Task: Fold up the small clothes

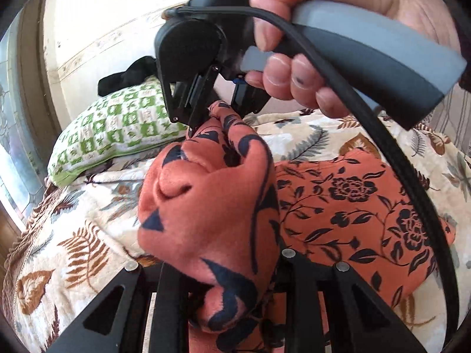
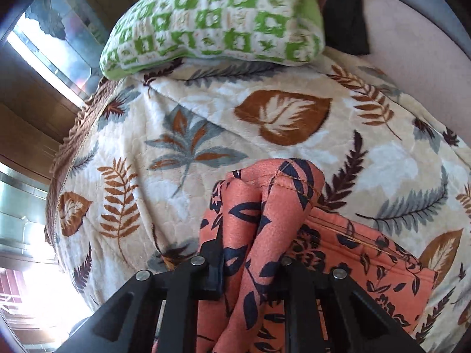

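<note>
An orange garment with dark floral print (image 1: pixel 353 200) lies partly flat on the bed, and one part is lifted in a bunch (image 1: pixel 206 206). My left gripper (image 1: pixel 232 279) is shut on the lower end of that bunch. A hand holds my right gripper (image 1: pixel 216 111) above it, pointing down and pinched on the bunch's top edge. In the right wrist view the right gripper (image 2: pixel 253 264) is shut on folded layers of the garment (image 2: pixel 273 194), whose hemmed edge sticks out past the fingers. The rest of the garment (image 2: pixel 368 253) lies flat to the right.
A cream blanket with brown and grey leaves (image 2: pixel 206 111) covers the bed. A green-and-white pillow (image 2: pixel 217 23) lies at its far end with a black cloth (image 2: pixel 344 8) behind it. Windows (image 2: pixel 59 29) stand to the left. A black cable (image 1: pixel 397 176) hangs from the right gripper.
</note>
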A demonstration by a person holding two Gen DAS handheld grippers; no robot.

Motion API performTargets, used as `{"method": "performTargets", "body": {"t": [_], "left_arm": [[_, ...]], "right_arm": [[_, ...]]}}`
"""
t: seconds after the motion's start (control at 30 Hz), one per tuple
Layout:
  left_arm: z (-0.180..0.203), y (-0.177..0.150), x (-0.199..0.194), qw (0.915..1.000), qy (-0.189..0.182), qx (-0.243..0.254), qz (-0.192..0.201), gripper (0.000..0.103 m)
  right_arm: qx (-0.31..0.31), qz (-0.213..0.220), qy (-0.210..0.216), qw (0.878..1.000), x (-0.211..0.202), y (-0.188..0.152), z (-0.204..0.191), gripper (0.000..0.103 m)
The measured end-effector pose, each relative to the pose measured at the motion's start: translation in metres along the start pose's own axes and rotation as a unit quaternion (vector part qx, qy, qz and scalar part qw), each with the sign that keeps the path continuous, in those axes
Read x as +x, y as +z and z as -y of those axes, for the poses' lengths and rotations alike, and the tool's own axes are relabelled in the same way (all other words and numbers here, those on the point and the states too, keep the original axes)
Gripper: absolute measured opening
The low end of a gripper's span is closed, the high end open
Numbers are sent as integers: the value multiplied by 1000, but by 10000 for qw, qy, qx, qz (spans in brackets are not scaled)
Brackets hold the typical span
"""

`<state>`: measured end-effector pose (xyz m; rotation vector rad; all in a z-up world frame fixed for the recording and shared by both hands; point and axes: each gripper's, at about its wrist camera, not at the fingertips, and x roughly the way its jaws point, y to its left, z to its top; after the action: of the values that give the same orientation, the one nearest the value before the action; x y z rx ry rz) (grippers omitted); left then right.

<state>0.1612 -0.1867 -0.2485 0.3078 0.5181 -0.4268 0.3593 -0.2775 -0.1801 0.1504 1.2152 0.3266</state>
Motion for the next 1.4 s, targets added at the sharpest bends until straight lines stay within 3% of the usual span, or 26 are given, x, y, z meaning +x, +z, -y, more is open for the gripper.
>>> {"method": "performTargets", "body": {"t": [0.2, 0.43, 0.67, 0.73, 0.87, 0.9, 0.93, 1.0, 1.1, 1.2, 1.3, 1.4], "left_arm": [[81, 18, 6, 9968, -480, 634, 40, 24], [170, 22, 34, 9836, -908, 1553, -98, 25], [197, 9, 42, 9732, -938, 2090, -185, 32], [192, 9, 36, 9699, -1025, 2202, -185, 38], [164, 2, 1, 9601, -1366, 2433, -199, 64], [154, -1, -11, 9590, -1434, 2439, -158, 66], [142, -4, -22, 9585, -1514, 2413, -108, 67], [116, -7, -39, 9622, -1605, 2200, -6, 67], [72, -2, -51, 9772, -1513, 1474, 204, 70], [35, 15, -34, 9898, -1333, 460, 189, 70], [5, 21, -5, 9906, -1295, -432, 35, 70], [4, 10, 24, 9912, -1201, -485, -274, 70]], "right_arm": [[739, 572, 469, 9945, -23, -47, 100, 16], [1508, 842, 574, 9833, -11, -105, 221, 16], [1946, 1007, 860, 9719, 19, -141, 271, 16], [2053, 1201, 1004, 9661, 25, -150, 277, 27], [2470, 1469, 1177, 9506, 17, -168, 284, 42], [2526, 1489, 1122, 9494, 12, -173, 283, 55], [2573, 1525, 1031, 9486, 4, -178, 284, 64], [2706, 1645, 759, 9455, -15, -192, 283, 65], [2740, 1921, 351, 9417, -51, -213, 277, 65], [2258, 2169, 206, 9495, -84, -219, 242, 64], [1804, 2308, 220, 9559, -98, -211, 196, 57], [1720, 2102, 185, 9622, -84, -201, 165, 55]]}}
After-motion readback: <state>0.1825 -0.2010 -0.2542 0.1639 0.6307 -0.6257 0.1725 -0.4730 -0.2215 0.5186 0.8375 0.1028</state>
